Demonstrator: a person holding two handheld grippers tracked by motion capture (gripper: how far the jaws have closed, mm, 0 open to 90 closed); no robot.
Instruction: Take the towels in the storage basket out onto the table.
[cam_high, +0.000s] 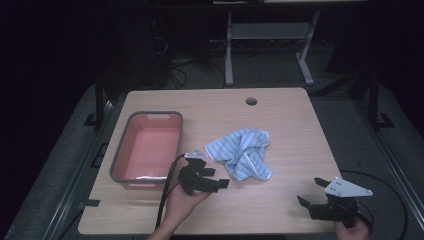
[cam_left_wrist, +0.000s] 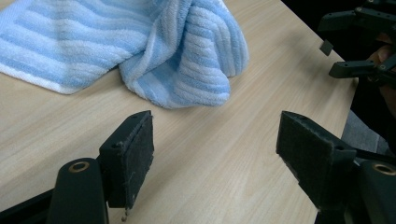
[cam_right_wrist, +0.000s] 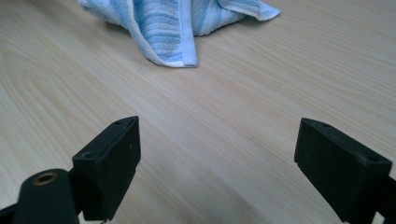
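mid-table lies the crumpled blue striped towel (cam_high: 241, 153), beside the pink tub (cam_high: 148, 148). left gripper (cam_high: 209, 179), jaws wide and empty, sits just beside its near-left edge; right gripper (cam_high: 312, 191), also agape, is well apart.

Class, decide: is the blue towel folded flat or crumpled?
Crumpled: the blue towel lies bunched and twisted in a heap on the table.
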